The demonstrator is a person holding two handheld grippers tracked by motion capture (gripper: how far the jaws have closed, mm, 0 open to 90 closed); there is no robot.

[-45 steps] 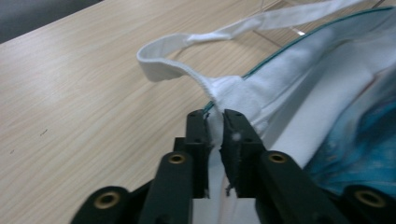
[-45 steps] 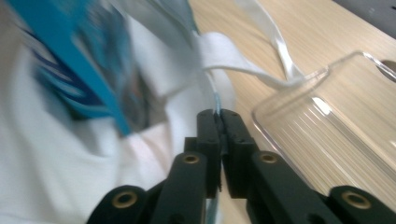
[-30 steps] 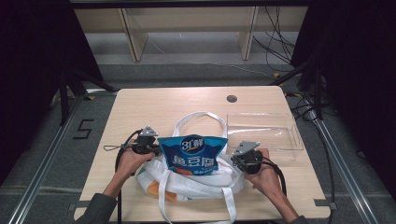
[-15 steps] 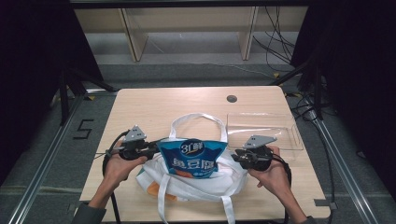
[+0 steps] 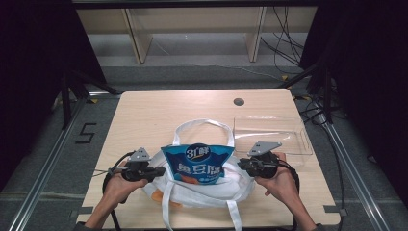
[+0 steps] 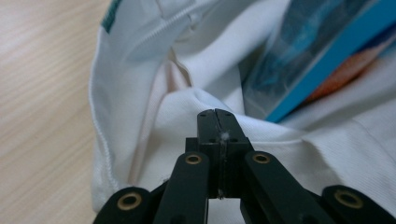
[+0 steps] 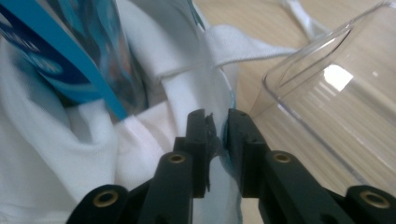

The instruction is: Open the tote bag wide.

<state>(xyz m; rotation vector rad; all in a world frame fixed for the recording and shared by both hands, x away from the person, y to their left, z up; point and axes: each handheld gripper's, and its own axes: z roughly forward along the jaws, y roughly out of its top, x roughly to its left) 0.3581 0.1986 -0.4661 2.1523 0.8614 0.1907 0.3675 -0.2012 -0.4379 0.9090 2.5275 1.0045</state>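
Left gripper (image 6: 218, 114): jaws pressed together with a fold of the white tote bag (image 6: 327, 154) pinched at the tips. Right gripper (image 7: 216, 116): jaws nearly together, with a narrow gap, clamped on the bag's thin hem edge running up between them.

Blue snack packet (image 5: 197, 163) stands upright between the two grippers, bottom half inside the bag mouth, top half sticking out. Something orange shows in the bag below the left-side jaws; can't tell what. Bag's white handles (image 5: 202, 126) loop away beyond the packet and trail toward the near table edge.

Clear plastic tray (image 5: 269, 134) sits just beside the right gripper on its outer side, looks empty. All on a wooden table (image 5: 144, 115).

Read: bag-mouth hold, both sides gripped, likely spreading the opening around the packet. Next move probably needs both grips kept firm and pulled apart evenly; right grip is on a thin edge, slip risk.
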